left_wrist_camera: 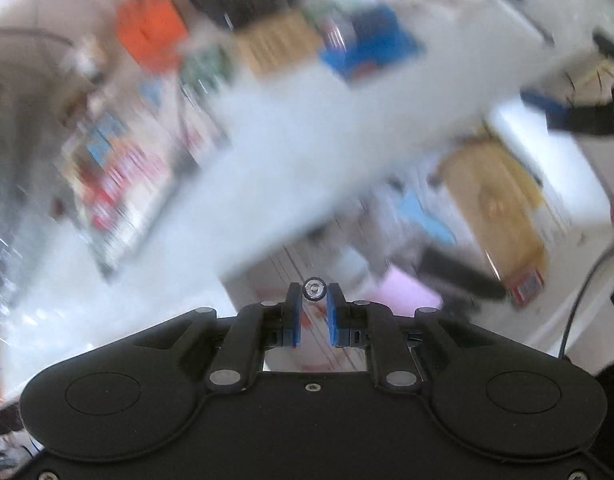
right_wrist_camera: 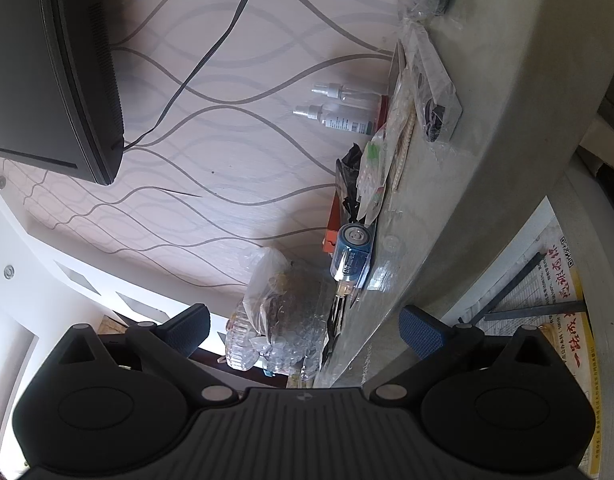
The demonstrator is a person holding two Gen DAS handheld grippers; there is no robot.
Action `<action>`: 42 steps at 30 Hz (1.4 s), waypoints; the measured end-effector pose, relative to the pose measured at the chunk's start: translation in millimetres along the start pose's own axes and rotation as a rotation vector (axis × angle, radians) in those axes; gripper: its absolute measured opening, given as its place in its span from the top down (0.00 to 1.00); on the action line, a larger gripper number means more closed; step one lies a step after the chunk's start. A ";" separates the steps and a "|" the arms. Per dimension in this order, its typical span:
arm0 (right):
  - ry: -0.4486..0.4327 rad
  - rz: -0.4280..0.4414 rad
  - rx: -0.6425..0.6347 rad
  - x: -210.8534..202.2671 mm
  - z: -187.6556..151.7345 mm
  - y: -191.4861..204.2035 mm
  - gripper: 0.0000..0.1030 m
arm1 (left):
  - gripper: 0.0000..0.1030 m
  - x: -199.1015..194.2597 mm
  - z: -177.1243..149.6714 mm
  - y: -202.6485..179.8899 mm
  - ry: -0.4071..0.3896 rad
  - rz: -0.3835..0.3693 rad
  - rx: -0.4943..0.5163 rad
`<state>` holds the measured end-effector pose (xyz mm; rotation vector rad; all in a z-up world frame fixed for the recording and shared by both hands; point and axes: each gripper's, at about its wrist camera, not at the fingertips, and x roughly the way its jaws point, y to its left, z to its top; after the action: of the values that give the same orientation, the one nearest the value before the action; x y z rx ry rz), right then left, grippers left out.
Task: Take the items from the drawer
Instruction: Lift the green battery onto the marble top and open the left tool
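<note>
Two blue pads of left gripper [left_wrist_camera: 314, 294] are pinching a small silver cylinder [left_wrist_camera: 314, 290], end-on, at 12 o'clock w/ blurred open drawer [left_wrist_camera: 547, 152] at 2 o'clock. Right gripper [right_wrist_camera: 305, 330] is sitting spread wide, nothing btwn; blue battery [right_wrist_camera: 350, 257] on counter [right_wrist_camera: 487, 128] beyond at 12.

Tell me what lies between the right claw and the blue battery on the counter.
Nothing visible. The right claw is open, and the battery lies ahead on the counter with a clear gap; a clear plastic bag sits beside the path.
</note>
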<state>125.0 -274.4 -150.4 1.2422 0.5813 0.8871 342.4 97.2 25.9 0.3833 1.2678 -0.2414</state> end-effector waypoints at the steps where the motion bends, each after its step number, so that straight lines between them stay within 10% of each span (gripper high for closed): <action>1: 0.000 0.000 0.000 0.1 0.0 0.2 0.00 | 0.88 -3.1 6.9 3.0 -0.015 0.006 -0.005; 17: 0.007 -0.004 -0.005 0.6 -0.2 0.8 0.00 | 0.88 46.7 134.8 67.6 -0.135 -0.010 -0.189; 32: 0.015 -0.027 -0.030 2.3 -3.1 3.5 0.00 | 0.87 64.6 158.4 83.2 -0.160 -0.064 -0.262; 36: 0.016 -0.029 -0.030 1.9 -3.3 3.6 0.00 | 0.33 63.8 156.8 78.7 -0.158 -0.061 -0.244; 42: 0.019 -0.031 -0.031 3.4 -3.4 3.6 0.00 | 0.35 49.3 142.4 64.0 -0.218 -0.019 -0.188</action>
<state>123.2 -269.4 -147.5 1.1951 0.5988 0.8794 506.1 99.0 23.3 0.1784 1.0698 -0.1734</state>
